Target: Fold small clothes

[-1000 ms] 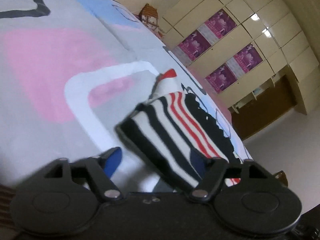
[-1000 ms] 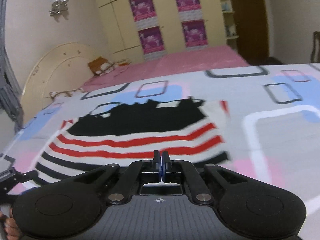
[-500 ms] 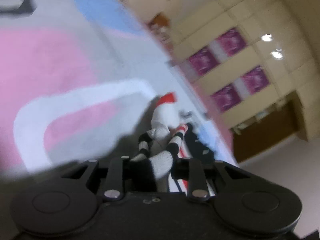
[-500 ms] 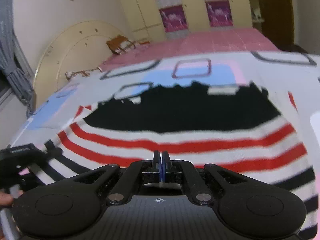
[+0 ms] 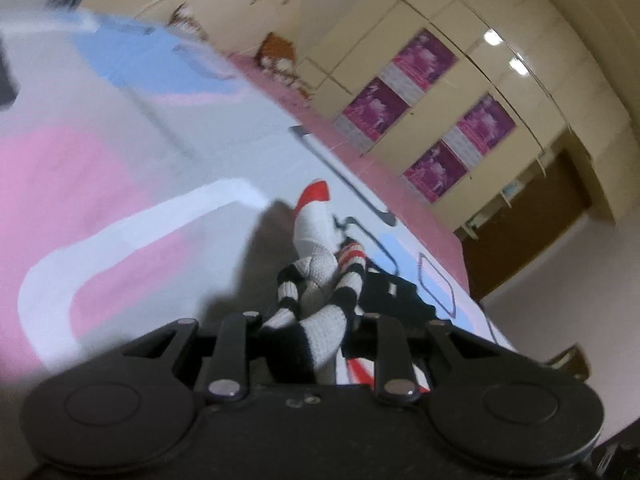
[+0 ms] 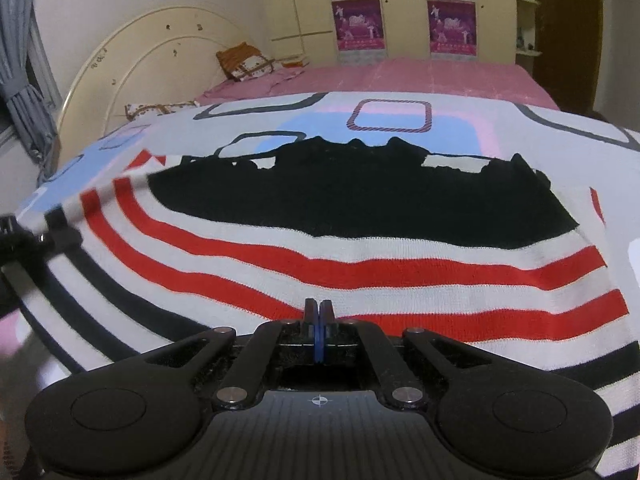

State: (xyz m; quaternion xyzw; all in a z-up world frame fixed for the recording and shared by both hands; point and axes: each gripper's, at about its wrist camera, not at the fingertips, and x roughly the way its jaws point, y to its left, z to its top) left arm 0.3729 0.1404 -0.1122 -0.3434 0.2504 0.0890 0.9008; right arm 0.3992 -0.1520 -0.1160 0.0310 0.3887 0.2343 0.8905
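A small knitted sweater point(image 6: 360, 248), white with red and black stripes and a black upper part, lies spread on the patterned bedsheet point(image 6: 392, 136). My left gripper point(image 5: 308, 332) is shut on a bunched striped corner of the sweater point(image 5: 316, 280) and holds it raised off the sheet; it shows at the left edge of the right wrist view point(image 6: 16, 240). My right gripper point(image 6: 319, 320) is shut with its blue pads together, low over the sweater's near edge; whether any cloth is pinched between them is hidden.
The sheet point(image 5: 80, 184) has pink, blue and white shapes. A cream headboard point(image 6: 160, 52) and a pillow point(image 6: 248, 60) lie beyond. A wardrobe with purple posters point(image 6: 452, 20) and a brown door point(image 5: 528, 220) stand at the far side.
My left gripper has closed on the sweater's striped corner and lifted it. The right gripper has moved closer over the sweater and stays shut.
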